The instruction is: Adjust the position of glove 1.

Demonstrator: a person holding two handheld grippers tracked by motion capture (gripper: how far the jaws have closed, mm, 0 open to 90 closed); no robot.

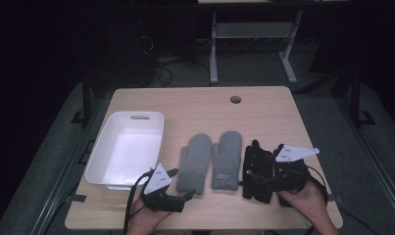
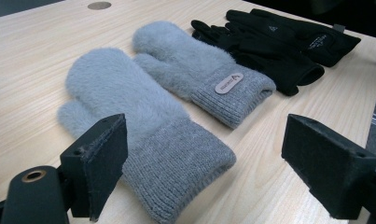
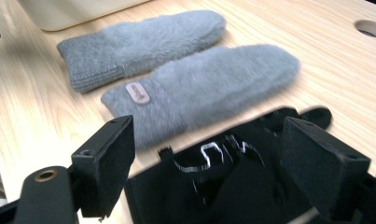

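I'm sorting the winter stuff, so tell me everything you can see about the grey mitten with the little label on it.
The labelled mitten is fluffy grey, with a ribbed knit cuff bearing a small oblong light tag. It lies flat on the table, tag up, cuff toward the person, fingertip end pointing away. Its thumb side meets the other grey mitten; the black gloves lie close on its other side. No tool touches it.

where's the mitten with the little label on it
In the high view the labelled grey mitten lies flat near the table's middle, between the other grey mitten on its left and the black gloves on its right.
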